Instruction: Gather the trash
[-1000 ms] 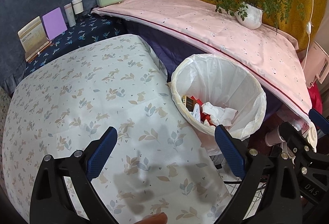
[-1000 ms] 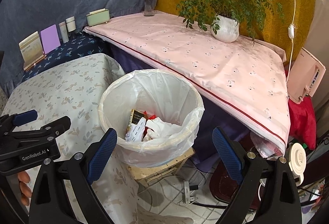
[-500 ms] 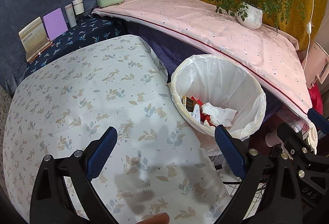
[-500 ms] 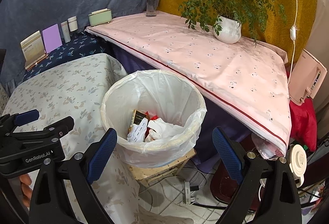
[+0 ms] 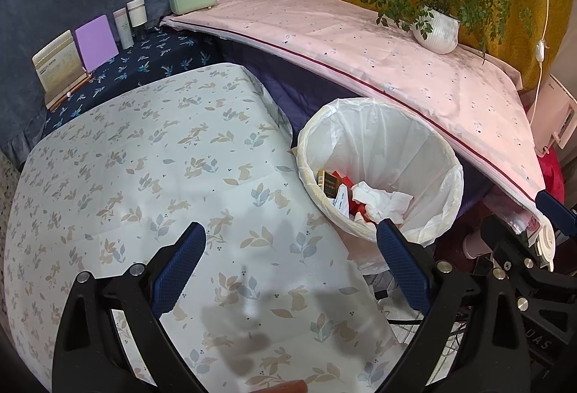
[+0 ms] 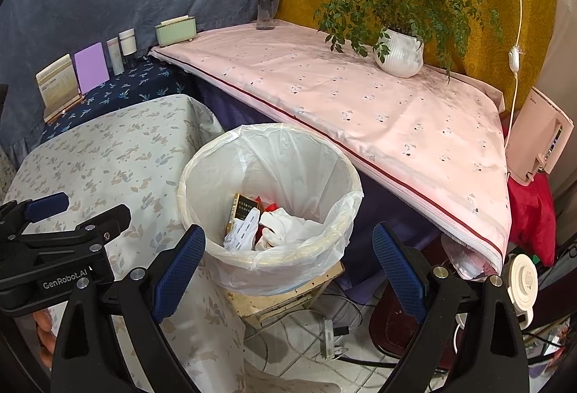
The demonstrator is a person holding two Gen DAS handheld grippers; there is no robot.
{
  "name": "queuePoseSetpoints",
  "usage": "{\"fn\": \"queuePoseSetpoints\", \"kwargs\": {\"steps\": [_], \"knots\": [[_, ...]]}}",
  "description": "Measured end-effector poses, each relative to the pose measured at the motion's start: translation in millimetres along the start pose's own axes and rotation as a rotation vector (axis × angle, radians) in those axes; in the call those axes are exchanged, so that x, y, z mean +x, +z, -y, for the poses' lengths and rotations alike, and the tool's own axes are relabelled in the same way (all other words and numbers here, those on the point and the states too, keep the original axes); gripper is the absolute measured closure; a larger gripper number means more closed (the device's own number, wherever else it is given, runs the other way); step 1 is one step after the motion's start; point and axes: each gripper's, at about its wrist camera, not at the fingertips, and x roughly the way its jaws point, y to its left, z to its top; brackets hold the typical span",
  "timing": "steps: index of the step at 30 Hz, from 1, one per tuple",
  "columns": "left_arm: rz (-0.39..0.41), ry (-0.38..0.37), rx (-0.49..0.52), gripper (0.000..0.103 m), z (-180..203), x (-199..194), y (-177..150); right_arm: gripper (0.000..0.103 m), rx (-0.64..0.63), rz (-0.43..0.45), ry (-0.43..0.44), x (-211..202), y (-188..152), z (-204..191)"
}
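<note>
Beside floral table (image 5: 151, 158), trash bin (image 6: 268, 261) between spread right jaws.

Left gripper (image 5: 290, 256): jaws spread wide, nothing between the blue pads (image 5: 178, 266), positioned at the left. Right gripper (image 6: 288, 257): jaws equally wide, nothing held, positioned just to the right of the left unit, both pointing toward the far side.
</note>
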Motion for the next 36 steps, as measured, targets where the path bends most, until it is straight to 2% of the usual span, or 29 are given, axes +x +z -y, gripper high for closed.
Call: {"fn": "queuePoseSetpoints", "kwargs": {"steps": [36], "knots": [[0.002, 0.017, 0.009, 0.012, 8.5, 0.3, -2.2, 0.013, 0.007, -0.004, 0.000, 0.9, -6.0, 2.8]]}}
